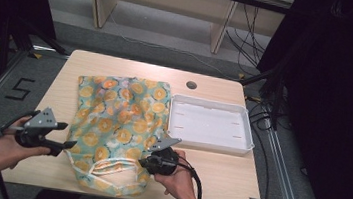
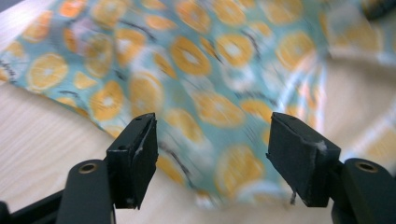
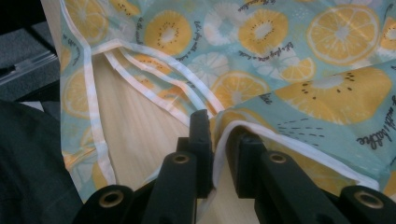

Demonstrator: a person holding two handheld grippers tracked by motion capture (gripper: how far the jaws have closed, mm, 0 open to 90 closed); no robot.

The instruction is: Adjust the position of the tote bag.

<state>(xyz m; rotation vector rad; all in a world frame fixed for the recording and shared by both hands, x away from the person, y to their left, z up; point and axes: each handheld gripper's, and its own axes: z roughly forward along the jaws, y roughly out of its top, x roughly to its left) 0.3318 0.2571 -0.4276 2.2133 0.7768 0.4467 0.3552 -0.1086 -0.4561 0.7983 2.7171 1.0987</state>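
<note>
A teal cloth bag [image 1: 122, 118] printed with orange and kiwi slices lies flat on the wooden table [image 1: 221, 177], its white-trimmed handles [image 1: 106, 164] toward the near edge. My left gripper [image 1: 66, 135] hovers just left of the bag's near-left side, jaws wide apart; in the left gripper view [image 2: 212, 154] the blurred bag [image 2: 210, 70] lies beyond the jaws with nothing between them. My right gripper [image 1: 143, 162] is at the bag's near-right corner. In the right gripper view [image 3: 219, 135] its jaws pinch the bag's white-hemmed edge [image 3: 280, 135].
A shallow white tray [image 1: 213, 102] sits right of the bag, near the table's right edge. A round cable hole [image 1: 191, 85] is in the table behind it. Bare wood lies at the near right. Dark curtains and cables flank the table.
</note>
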